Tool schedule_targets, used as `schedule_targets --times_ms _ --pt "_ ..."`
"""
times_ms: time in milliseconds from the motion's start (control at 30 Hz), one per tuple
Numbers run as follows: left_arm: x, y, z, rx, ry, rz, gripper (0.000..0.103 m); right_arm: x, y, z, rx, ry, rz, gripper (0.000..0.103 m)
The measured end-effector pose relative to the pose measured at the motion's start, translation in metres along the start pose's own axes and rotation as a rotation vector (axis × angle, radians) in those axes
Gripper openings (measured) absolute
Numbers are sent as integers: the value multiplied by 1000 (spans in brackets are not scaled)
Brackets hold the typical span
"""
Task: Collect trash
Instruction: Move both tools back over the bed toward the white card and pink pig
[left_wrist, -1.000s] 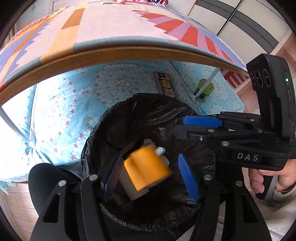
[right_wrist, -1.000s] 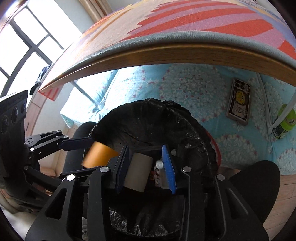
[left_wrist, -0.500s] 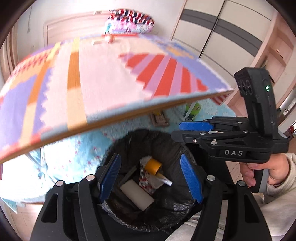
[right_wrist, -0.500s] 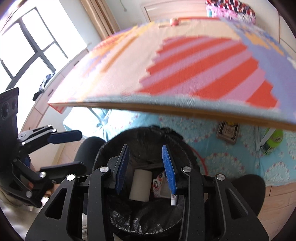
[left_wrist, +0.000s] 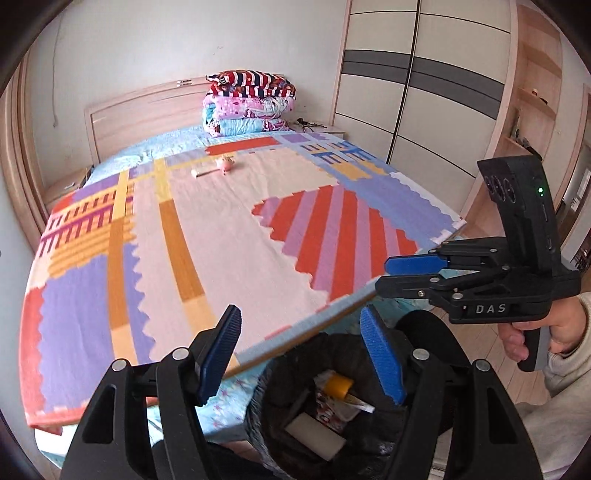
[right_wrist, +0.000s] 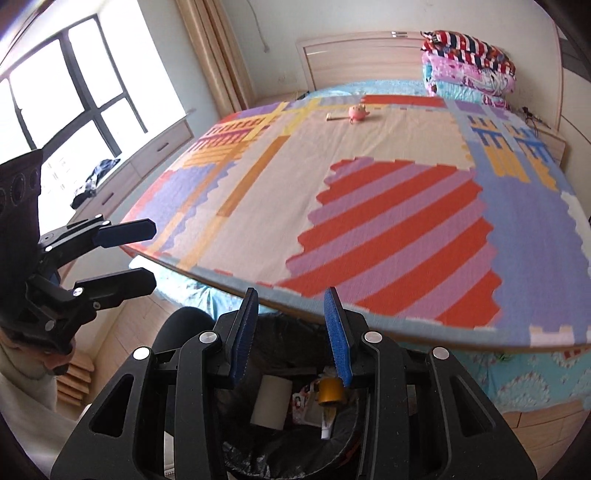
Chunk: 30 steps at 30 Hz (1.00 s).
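A bin with a black liner (left_wrist: 264, 417) stands on the floor against the bed's foot. In it lie an orange piece (left_wrist: 338, 386), a white block (left_wrist: 314, 435) and a printed wrapper (left_wrist: 332, 410). My left gripper (left_wrist: 301, 350) hangs above the bin's rim, open and empty. Above the same bin (right_wrist: 251, 456), my right gripper (right_wrist: 291, 332) is also open, narrower, with nothing between its fingers. Far up the bed lie a pink toy (left_wrist: 225, 164) and a small pale stick-like item (left_wrist: 205, 171). Each gripper shows in the other's view: right gripper (left_wrist: 417, 275), left gripper (right_wrist: 125, 254).
The bed carries a bright patterned mat (left_wrist: 221, 240), with a stack of folded quilts (left_wrist: 247, 103) at the headboard. A wardrobe (left_wrist: 424, 92) lines the right wall. A window (right_wrist: 74, 92) with a low ledge is on the left. A hand (left_wrist: 535, 332) holds the right gripper.
Both grippers have risen from just inside the bin's mouth, under the bed's edge, to above the bed top. The orange piece, blurred between my left fingers a second ago, now lies in the bin.
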<state>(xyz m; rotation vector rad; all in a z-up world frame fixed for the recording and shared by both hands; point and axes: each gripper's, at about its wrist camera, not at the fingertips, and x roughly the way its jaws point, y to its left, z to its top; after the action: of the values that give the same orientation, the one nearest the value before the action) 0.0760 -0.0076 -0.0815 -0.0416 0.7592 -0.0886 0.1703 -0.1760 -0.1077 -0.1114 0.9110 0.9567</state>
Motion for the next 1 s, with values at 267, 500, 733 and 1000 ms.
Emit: schedule_targets --times_ms 267,500,733,1000 --pt "12 25 31 35 -23 22 64 -1 -10 34 -29 -30 -18 37" --pt "27 51 52 40 -23 36 64 5 -19 66 -47 -57 -32 38" --pt "48 74 73 46 -24 40 64 24 -26 95 -53 -65 -38 38" --pt "81 104 103 72 -17 55 64 48 -37 132 -64 -79 -51 41"
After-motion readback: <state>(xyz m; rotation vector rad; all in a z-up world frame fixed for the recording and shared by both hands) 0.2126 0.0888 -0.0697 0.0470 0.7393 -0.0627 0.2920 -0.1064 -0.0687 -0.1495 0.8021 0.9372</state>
